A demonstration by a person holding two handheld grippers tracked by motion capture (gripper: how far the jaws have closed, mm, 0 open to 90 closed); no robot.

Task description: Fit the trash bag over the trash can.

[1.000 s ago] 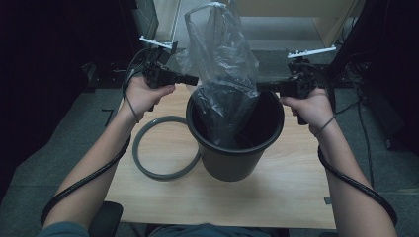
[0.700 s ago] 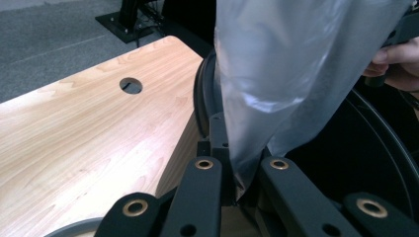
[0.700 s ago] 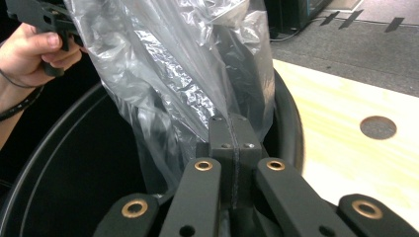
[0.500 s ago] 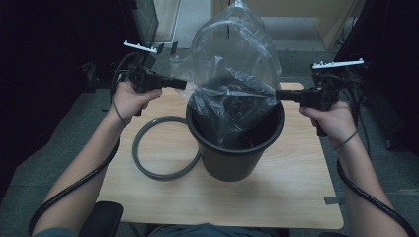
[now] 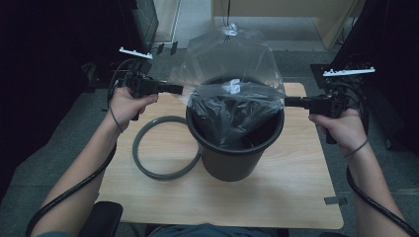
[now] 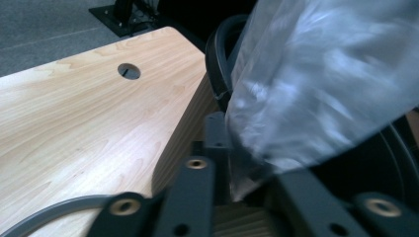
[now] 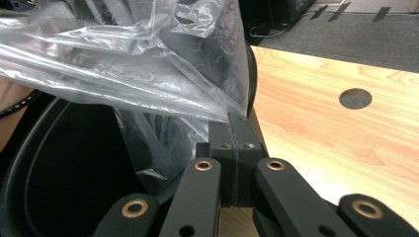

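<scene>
Two grippers stretch a clear plastic bag open over a black bin on a wooden table.

The right gripper [image 5: 287,101] is clamped tight on the bag's [image 5: 232,74] right edge. The left gripper [image 5: 179,89] has just been opening its jaws slightly, with the bag's left edge between them; whether it still pinches, I cannot tell. The bag hangs partly inside the bin [image 5: 232,158], mid-table, not yet folded over the rim. A grey ring [image 5: 148,168] lies left of the bin, probably for later.

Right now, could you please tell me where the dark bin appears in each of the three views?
High view: the bin stands mid-table, right of the grey ring.
Left gripper view: its rim arcs at upper middle.
Right gripper view: its inside lies at lower left.
Shared landmark: the clear plastic bag.
</scene>
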